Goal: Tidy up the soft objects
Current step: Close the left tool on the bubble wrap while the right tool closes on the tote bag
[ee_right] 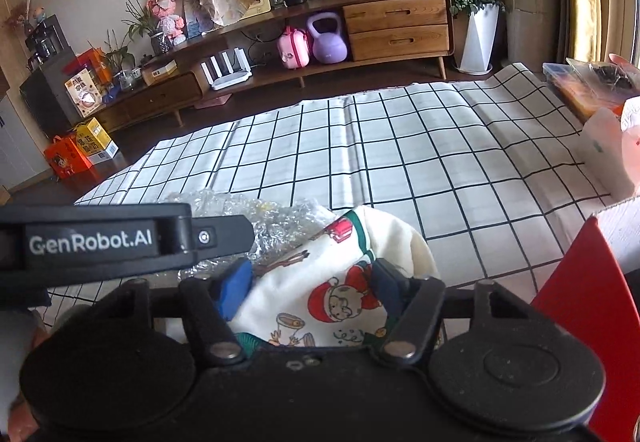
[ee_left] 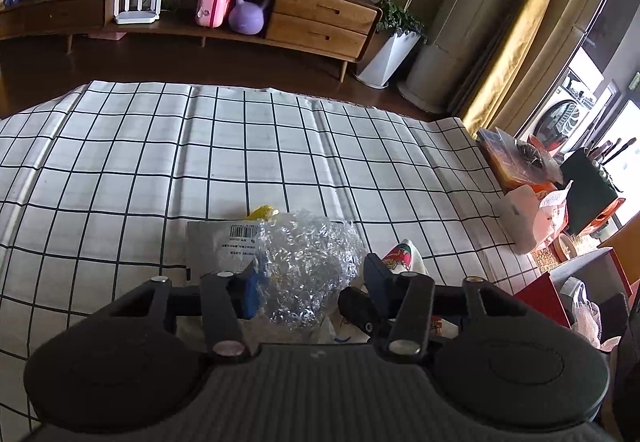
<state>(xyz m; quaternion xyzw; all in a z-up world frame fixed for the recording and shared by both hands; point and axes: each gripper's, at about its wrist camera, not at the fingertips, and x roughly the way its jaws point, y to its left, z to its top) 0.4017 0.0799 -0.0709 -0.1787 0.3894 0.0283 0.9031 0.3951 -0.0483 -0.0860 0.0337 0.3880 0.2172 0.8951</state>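
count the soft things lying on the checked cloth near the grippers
2 clearly: crumpled bubble wrap between the left gripper fingers, and a Santa-print cloth between the right gripper fingers. More may lie hidden underneath.

Daylight comes from the window (ee_left: 592, 89) on the right, past the yellow curtain (ee_left: 516, 25), and it is overexposed there. The checked cloth (ee_left: 240, 145) is bright and evenly lit, with soft, weak shadows. The far wooden cabinet (ee_left: 320, 17) and floor are dimmer. Both fisheye views bend straight lines strongly near the edges, with dark corners. Near gripper parts look slightly soft; the bubble wrap (ee_left: 308, 266) glitters.
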